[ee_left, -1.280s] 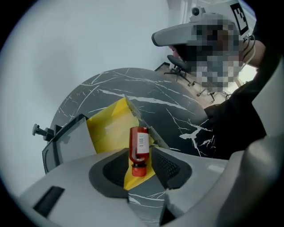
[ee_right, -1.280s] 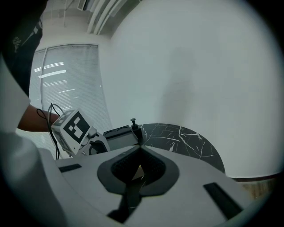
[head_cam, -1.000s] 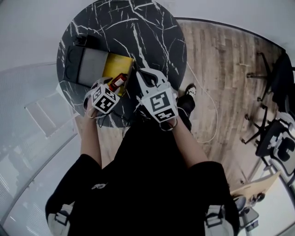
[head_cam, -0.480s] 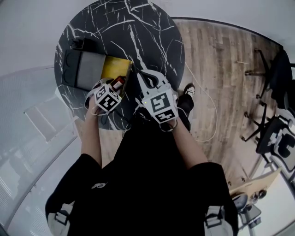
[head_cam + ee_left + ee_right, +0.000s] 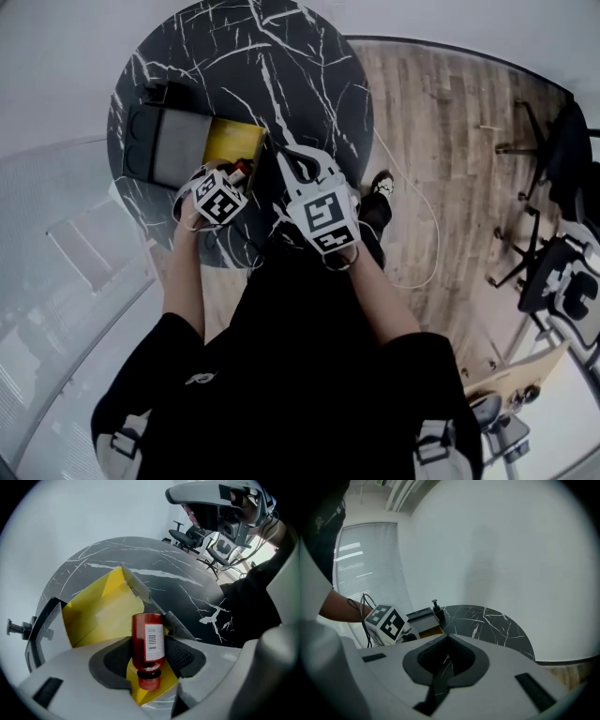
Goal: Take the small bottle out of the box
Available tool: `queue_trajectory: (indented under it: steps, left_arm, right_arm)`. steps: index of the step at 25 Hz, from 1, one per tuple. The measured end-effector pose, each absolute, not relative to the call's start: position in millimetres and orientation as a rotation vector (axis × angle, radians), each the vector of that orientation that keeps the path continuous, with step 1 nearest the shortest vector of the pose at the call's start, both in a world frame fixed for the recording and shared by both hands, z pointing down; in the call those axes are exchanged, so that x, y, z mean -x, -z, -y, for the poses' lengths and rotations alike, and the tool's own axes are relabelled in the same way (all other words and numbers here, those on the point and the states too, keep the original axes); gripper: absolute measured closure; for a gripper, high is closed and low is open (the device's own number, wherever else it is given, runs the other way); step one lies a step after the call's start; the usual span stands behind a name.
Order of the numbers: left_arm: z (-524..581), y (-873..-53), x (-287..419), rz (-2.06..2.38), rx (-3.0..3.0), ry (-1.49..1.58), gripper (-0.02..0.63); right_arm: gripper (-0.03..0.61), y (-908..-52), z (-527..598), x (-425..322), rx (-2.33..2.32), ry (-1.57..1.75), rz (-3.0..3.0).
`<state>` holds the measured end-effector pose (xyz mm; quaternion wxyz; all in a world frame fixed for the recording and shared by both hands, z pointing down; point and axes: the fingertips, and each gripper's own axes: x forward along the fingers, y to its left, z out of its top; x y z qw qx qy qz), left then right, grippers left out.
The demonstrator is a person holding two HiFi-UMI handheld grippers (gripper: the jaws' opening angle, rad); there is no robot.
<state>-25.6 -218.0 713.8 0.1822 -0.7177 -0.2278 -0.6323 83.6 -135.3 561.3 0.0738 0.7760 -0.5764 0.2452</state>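
Observation:
A small red bottle (image 5: 147,641) with a white barcode label lies on the open yellow box (image 5: 101,611), cap pointing back at the camera. It sits between the wide-spread jaws of my left gripper (image 5: 149,657), which have just widened. I see no firm pinch on it. In the head view the left gripper (image 5: 232,180) is at the box's (image 5: 230,141) near edge, and only a bit of the bottle (image 5: 241,170) shows. My right gripper (image 5: 298,159) hovers just right of the box, shut and empty (image 5: 449,641).
The box rests on a round black marble table (image 5: 281,56). A grey and black case (image 5: 159,141) lies against the box's left side. Wooden floor with a white cable (image 5: 427,244) lies to the right, and office chairs (image 5: 562,272) stand beyond.
My left gripper has edged slightly toward the box and now covers more of the bottle in the head view. The right gripper has hardly moved.

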Motion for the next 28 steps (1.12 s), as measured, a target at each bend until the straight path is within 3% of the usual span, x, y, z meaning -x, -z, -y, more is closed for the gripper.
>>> queue_trajectory:
  steps: [28]
  left_arm:
    - [242, -685, 14, 0.437, 2.290, 1.683, 0.407]
  right_arm:
    - [0.583, -550, 168, -63, -2.179, -0.659, 1.813]
